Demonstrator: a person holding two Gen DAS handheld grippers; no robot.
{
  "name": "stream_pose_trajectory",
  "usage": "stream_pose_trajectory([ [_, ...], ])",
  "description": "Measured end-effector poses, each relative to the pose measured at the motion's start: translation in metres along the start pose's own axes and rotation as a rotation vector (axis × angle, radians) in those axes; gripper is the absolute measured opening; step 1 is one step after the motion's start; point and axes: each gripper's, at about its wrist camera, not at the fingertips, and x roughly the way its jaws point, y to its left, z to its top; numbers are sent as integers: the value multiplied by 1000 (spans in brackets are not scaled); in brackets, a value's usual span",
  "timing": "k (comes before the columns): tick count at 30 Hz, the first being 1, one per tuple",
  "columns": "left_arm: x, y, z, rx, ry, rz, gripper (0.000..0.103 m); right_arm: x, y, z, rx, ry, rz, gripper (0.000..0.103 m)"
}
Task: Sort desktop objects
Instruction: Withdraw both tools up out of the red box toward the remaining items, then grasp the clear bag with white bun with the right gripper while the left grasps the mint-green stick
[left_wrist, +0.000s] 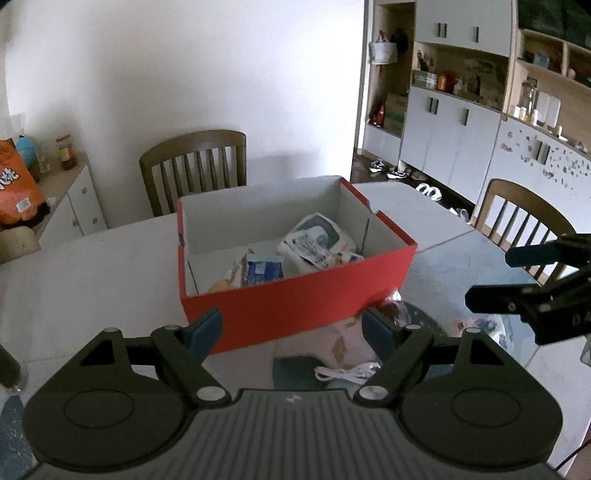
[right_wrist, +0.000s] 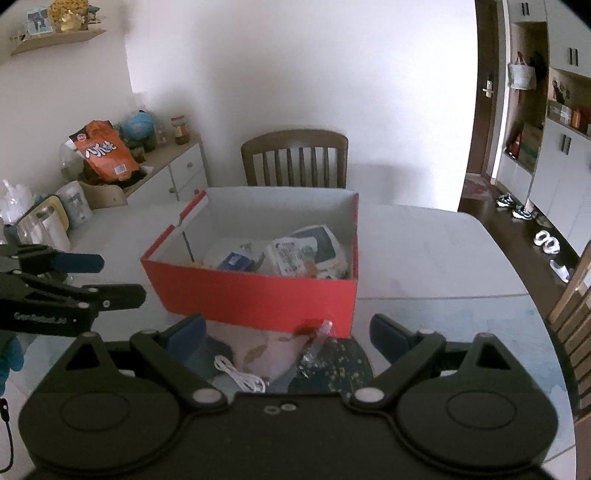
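Note:
A red cardboard box (left_wrist: 295, 299) (right_wrist: 258, 295) with a white inside stands on the table, holding white-and-blue packets (left_wrist: 317, 243) (right_wrist: 299, 251) and a small blue pack (left_wrist: 264, 271) (right_wrist: 236, 262). In front of it, on a patterned mat (right_wrist: 332, 365), lie a coiled white cable (left_wrist: 347, 371) (right_wrist: 240, 374) and a clear plastic tube (right_wrist: 317, 339). My left gripper (left_wrist: 291, 328) (right_wrist: 120, 277) hovers open just short of the box's near wall, with nothing between its fingers. My right gripper (right_wrist: 286, 330) (left_wrist: 491, 275) is open too, above the cable and tube, to the right of the left one.
Wooden chairs stand behind the table (left_wrist: 194, 166) (right_wrist: 295, 158) and at its right (left_wrist: 517, 218). A low sideboard (right_wrist: 177, 166) at the left carries an orange bag (right_wrist: 105, 151) and jars. Glass containers (right_wrist: 40, 225) sit on the table's left edge. A blue-gloved hand (right_wrist: 11, 354) shows at far left.

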Motion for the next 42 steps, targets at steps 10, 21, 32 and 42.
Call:
stream_pose_trajectory([
  [10,7,-27,-38,66,3,-42,82,4,-14,-30,22,19,-38,94],
  [21,28,-51,-78,72,81,-50,82,10,-38,-59,58,57,-91,94],
  [32,50,-67,-103,33,147,-25,82,21,-60,-75,87,93,-143,94],
  [42,63,-72,-116,-30,186,24,82,38,-80,-85,165,116,-195,94],
])
